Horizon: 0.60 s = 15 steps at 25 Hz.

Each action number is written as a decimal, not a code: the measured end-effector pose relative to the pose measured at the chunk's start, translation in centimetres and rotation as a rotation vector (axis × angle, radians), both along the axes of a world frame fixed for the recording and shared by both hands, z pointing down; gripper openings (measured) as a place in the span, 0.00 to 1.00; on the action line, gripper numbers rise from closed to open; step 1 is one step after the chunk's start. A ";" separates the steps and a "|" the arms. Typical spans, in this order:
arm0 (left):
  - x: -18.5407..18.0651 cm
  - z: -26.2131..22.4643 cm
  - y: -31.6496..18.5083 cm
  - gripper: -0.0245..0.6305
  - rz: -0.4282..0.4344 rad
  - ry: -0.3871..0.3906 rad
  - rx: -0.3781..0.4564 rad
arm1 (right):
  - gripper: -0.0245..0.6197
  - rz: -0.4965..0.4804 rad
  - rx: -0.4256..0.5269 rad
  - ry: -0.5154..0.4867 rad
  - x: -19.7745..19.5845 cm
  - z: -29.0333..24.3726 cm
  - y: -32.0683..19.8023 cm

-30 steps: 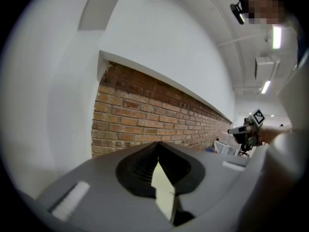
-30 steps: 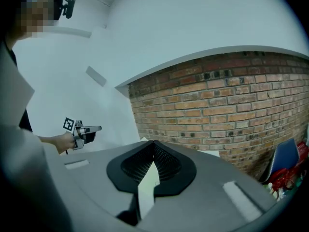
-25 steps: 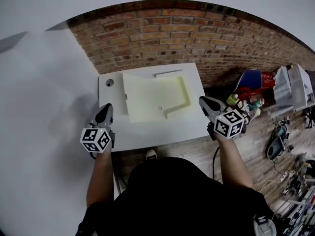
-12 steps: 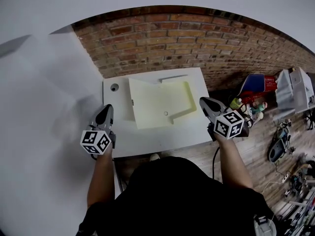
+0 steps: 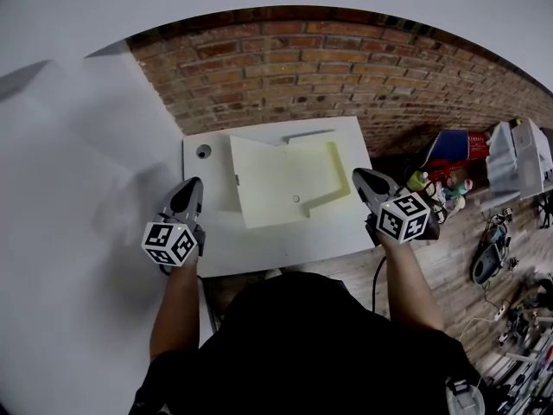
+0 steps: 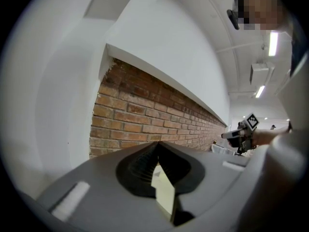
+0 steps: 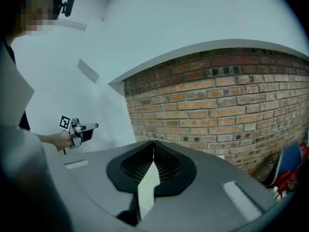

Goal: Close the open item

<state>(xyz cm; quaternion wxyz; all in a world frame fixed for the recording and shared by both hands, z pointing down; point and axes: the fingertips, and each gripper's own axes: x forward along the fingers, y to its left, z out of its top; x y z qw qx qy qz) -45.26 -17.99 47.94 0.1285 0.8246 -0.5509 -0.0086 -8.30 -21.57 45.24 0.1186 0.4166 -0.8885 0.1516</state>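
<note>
A pale cream, flat open item (image 5: 276, 184) lies on the small white table (image 5: 276, 240), with a raised L-shaped rim (image 5: 333, 175) at its right and a small knob (image 5: 295, 199) near its front edge. My left gripper (image 5: 192, 182) hovers at the table's left edge, jaws shut and empty. At the table's right edge my right gripper (image 5: 357, 174) is likewise shut with nothing in it. Both point towards the brick wall. The left gripper view shows its closed jaws (image 6: 157, 144) and the right gripper (image 6: 227, 135) far off; the right gripper view shows its closed jaws (image 7: 153, 143) and the left gripper (image 7: 94, 125).
A brick wall (image 5: 346, 67) stands behind the table and a white wall (image 5: 78, 162) to its left. A dark round fitting (image 5: 203, 151) sits at the table's back left corner. On the wooden floor at the right lie a red and blue thing (image 5: 449, 145), white boxes (image 5: 518, 150) and cables.
The table and the cream item have drifted a little right and down in the head view as the camera shifted. Both grippers stay shut and almost in place.
</note>
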 end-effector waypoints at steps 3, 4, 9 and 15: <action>0.1 0.0 0.0 0.04 0.000 -0.009 -0.004 | 0.05 -0.002 -0.003 -0.006 0.1 0.2 -0.2; 0.2 -0.1 0.0 0.04 -0.001 -0.011 -0.004 | 0.05 -0.003 -0.002 -0.007 0.1 0.3 -0.3; 1.1 0.1 0.1 0.04 -0.007 -0.022 -0.014 | 0.05 -0.023 0.007 0.000 0.6 0.5 -0.7; 3.5 -0.5 -0.4 0.04 -0.003 -0.034 -0.011 | 0.05 -0.043 0.008 -0.006 2.4 0.4 -1.5</action>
